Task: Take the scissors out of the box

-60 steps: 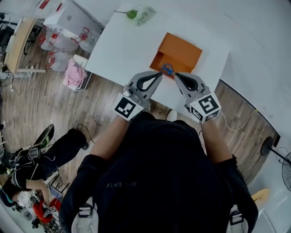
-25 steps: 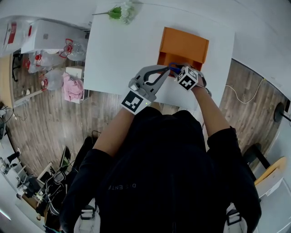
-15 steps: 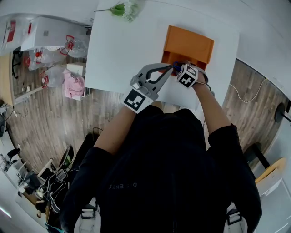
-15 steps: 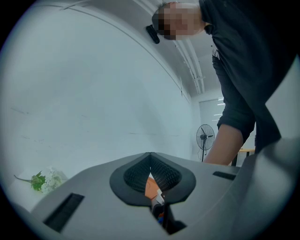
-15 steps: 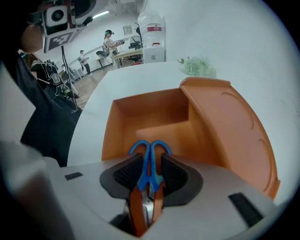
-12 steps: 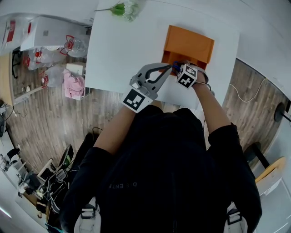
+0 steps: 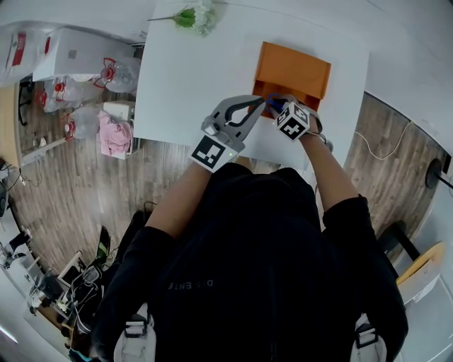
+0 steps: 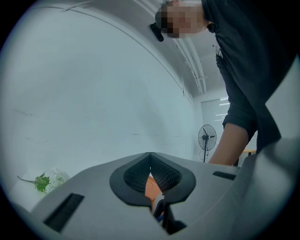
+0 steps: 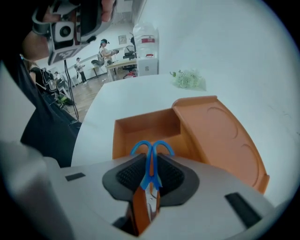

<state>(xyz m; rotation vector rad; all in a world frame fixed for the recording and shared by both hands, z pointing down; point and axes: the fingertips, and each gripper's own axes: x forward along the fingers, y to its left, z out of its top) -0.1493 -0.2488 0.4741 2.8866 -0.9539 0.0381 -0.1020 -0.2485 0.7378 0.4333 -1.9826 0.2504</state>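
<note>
An orange box [image 7: 294, 67] lies open on the white table [image 7: 191, 78], its lid [image 9: 225, 136] folded back. Blue-handled scissors [image 9: 151, 159] stand between the pads of my right gripper [image 9: 150, 164], which points steeply down over the box's front compartment [image 9: 150, 124]. Its jaws are closing and the pads touch the handles' shank. In the head view the right gripper [image 7: 277, 104] is at the box's near edge, where a bit of the blue scissors [image 7: 272, 102] shows. My left gripper [image 7: 262, 101] is held level just left of it, shut and empty [image 8: 150, 157].
A sprig of white flowers [image 7: 195, 15] lies at the table's far left corner. The table's near edge runs just under both grippers. Wooden floor with bags and clutter lies to the left. A standing fan [image 8: 207, 137] is beyond the table.
Since the earliest frame my right gripper has tipped down over the box's front, around the scissors. Over the last second both grippers have hardly moved.
</note>
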